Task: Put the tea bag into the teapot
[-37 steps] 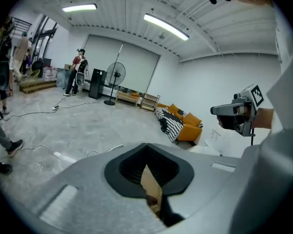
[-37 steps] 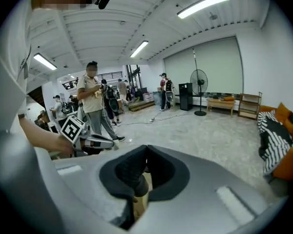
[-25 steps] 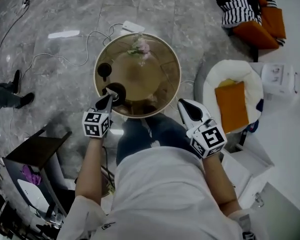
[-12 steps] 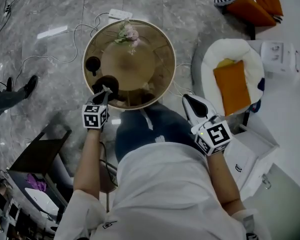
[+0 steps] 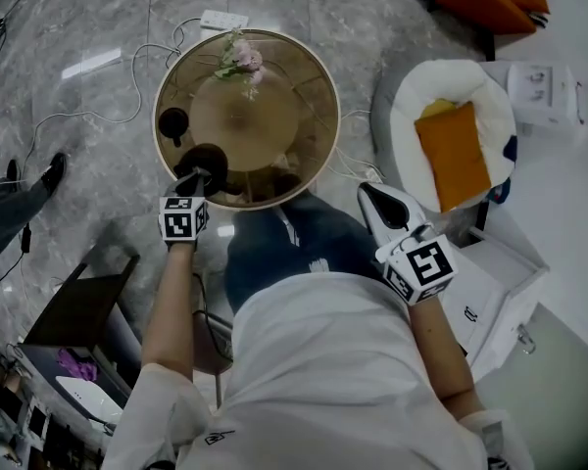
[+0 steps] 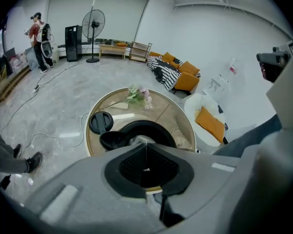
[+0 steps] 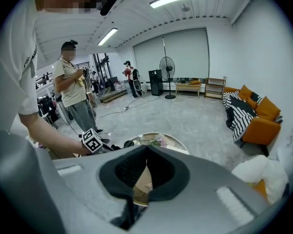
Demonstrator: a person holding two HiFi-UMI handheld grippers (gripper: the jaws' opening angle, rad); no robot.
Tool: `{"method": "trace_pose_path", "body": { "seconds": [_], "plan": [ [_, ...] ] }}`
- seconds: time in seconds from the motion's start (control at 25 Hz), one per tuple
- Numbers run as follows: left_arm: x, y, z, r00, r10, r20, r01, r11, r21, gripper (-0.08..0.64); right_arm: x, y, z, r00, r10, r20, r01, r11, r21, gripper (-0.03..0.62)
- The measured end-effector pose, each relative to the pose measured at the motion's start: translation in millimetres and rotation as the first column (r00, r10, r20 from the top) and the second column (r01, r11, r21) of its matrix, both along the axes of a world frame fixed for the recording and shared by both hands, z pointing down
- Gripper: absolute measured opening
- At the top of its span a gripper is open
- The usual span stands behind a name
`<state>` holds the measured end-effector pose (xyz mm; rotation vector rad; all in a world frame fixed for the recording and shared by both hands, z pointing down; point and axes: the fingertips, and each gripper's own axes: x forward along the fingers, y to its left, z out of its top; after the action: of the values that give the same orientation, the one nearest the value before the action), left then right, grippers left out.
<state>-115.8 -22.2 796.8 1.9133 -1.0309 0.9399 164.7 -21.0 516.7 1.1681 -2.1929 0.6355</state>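
the left arm reaches forward, its tongs (image 5: 198,177) tipped steeply down over the dark teapot (image 5: 208,157) at the near left edge of the round desk (image 5: 284,116). these tongs are pressed together. in the left gripper view a small pale scrap (image 6: 140,139) sits just past their tips in the teapot's open mouth; whether it is the tea bag i cannot tell. the lid (image 5: 172,122) lies just beside the pot. the right arm is bent at the person's side, and its tongs (image 5: 367,192), tips together, slant down off the desk.
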Motion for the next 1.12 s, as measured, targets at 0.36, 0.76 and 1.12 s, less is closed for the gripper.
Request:
{"method": "trace_pose_path", "body": {
  "seconds": [0.36, 0.76, 1.12],
  "plan": [
    [8.8, -7.0, 8.4, 0.991, 0.097, 0.094, -0.098, 0.995, 0.003, 0.008, 0.6, 0.6, 0.8, 1.000, 0.017, -0.006, -0.017, 1.000, -0.005, 0.003],
    [12.8, -10.3, 6.6, 0.988, 0.111, 0.104, -0.113, 0.994, 0.006, 0.161, 4.5, 0.7, 1.1, 1.000, 0.024, -0.003, -0.024, 1.000, -0.006, 0.003],
    [1.9, -7.9, -2.3, 0.981, 0.133, 0.141, -0.134, 0.991, -0.007, 0.127, 5.8, -1.4, 1.1, 1.000, 0.023, 0.011, -0.023, 1.000, -0.003, 0.003]
  ]
}}
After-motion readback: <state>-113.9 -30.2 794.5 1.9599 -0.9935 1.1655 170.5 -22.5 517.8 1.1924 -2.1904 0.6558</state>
